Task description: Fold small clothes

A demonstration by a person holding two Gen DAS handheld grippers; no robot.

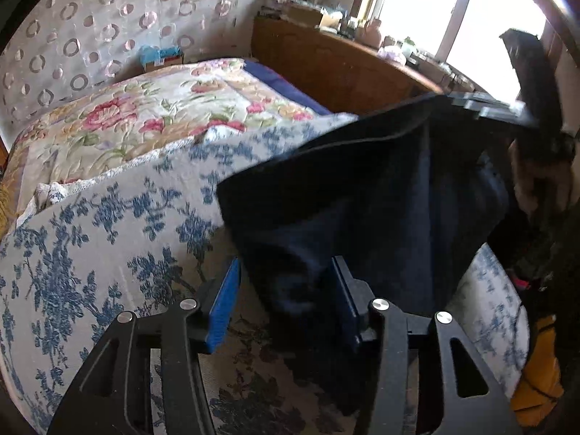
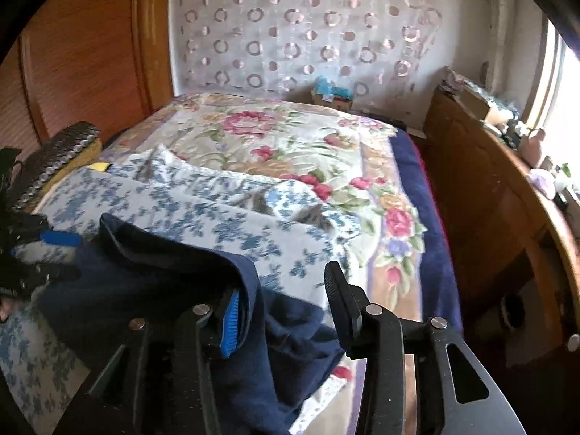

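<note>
The navy garment [image 1: 362, 195] lay bunched on the blue-and-white floral cloth [image 1: 90, 239] that covered the near part of the bed, with both grippers at its edges. In the left wrist view, going from the left, that cloth filled the near side and the rose-patterned quilt [image 1: 145, 116] lay beyond it towards the wall curtain dotted with rings [image 1: 90, 25]. The left gripper [image 1: 286, 301] had its fingers spread, their blue pads apart; a fold of the dark fabric hung between them against the right-hand pad, and the pads did not pinch it. Further right the garment rose to the right gripper [image 1: 493, 108], seen at the fabric's upper edge with a hand [image 1: 536, 177] behind it, and the bright window [image 1: 471, 18] stood above a cluttered wooden counter [image 1: 344, 61]. In the right wrist view, the left gripper [image 2: 54, 243] showed at the far left edge beside the garment [image 2: 163, 290], whose hemmed edge draped across the cloth [image 2: 217, 217]. The right gripper [image 2: 282, 301] stood with its fingers parted, the fabric lying over the left blue pad and clear of the right finger, so nothing was clamped. The quilt [image 2: 272, 134] stretched beyond to the right, edged by a dark blue border [image 2: 417, 181], and a wooden cabinet [image 2: 489, 199] closed the right side.
</note>
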